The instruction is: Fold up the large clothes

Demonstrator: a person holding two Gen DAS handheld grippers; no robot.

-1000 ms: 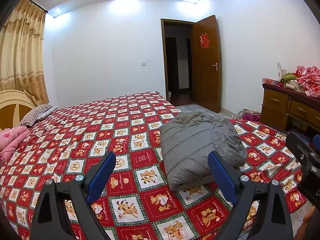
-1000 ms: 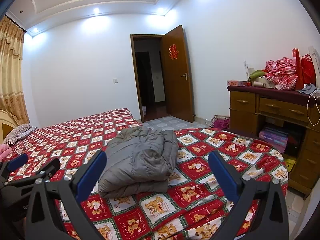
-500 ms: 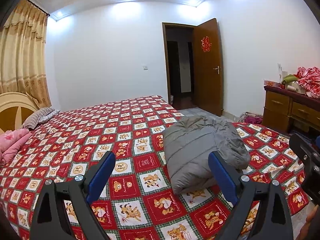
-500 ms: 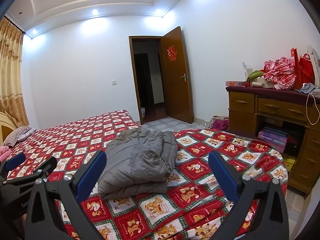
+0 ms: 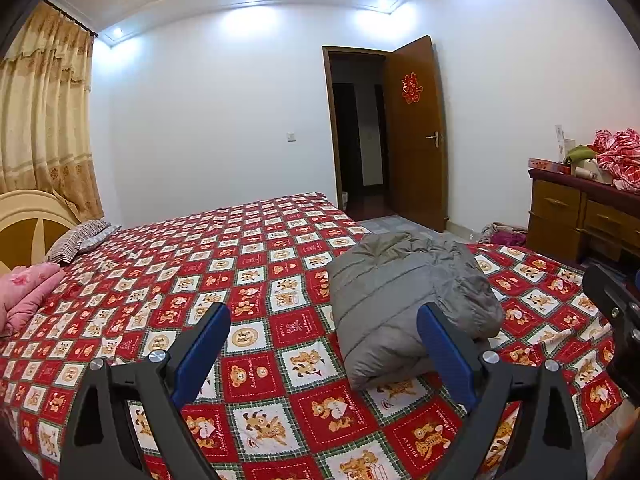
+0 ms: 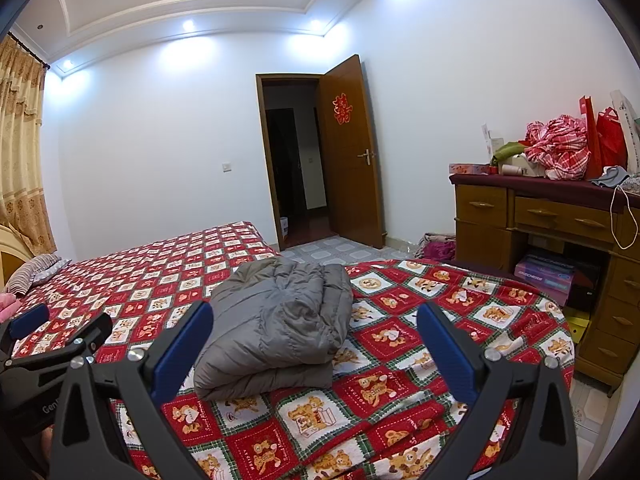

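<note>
A: Where do you stand with the fold?

B: By the look of it, you're finished or nearly so. The bed (image 6: 460,312), in its red bear-print cover, carries the grey padded jacket (image 6: 276,316) as one compact bundle near the foot end, toward the dresser (image 6: 532,216) side.

A: And the bundle itself?

B: Thick, quilted, doubled over into layers with a rounded fold edge facing you. The top is a bit rumpled; you could judge that a final press is all that's left.

A: Your claws?

B: Your left gripper (image 5: 324,344) has its jaws spread wide and empty, held short of the jacket. Your right gripper (image 6: 314,340) is likewise spread apart, holding nothing.
</note>
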